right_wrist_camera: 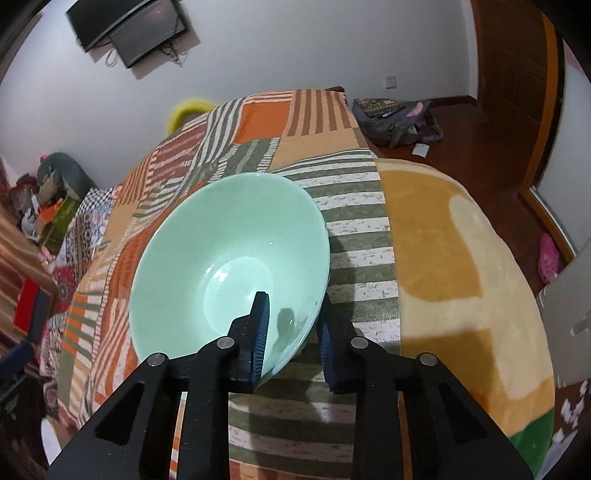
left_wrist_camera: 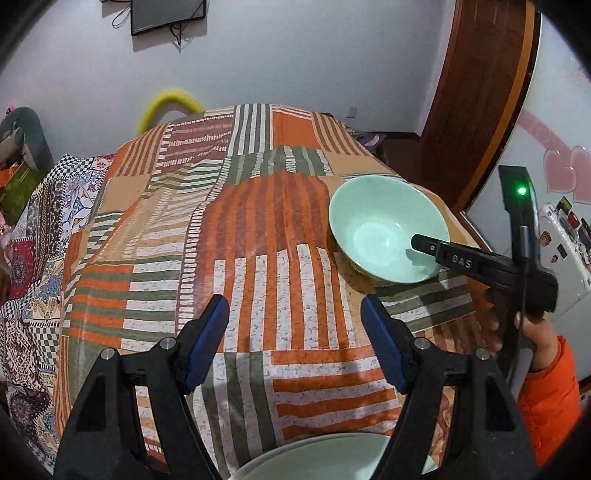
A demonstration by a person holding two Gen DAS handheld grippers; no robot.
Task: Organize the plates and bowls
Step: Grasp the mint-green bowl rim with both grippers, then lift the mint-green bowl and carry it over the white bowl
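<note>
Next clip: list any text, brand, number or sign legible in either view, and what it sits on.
"DAS": raised letters on a black finger of the right tool, seen from the left wrist view.
Stickers on the white fridge door: too small and blurred to read.
Wall screen: no readable text.
Green bowl: no markings.

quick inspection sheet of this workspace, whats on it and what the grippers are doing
surface: striped patchwork cloth, rumpled
job's things: green bowl on the cloth; pale plate at the near edge
clutter: nothing seen on the cloth
grippers: left gripper open, holds nothing; right gripper straddles the bowl's near rim, one finger inside, one outside, grip unclear
cables: wires under the wall screen
surroundings: backpack on wooden floor, pink shoe
</note>
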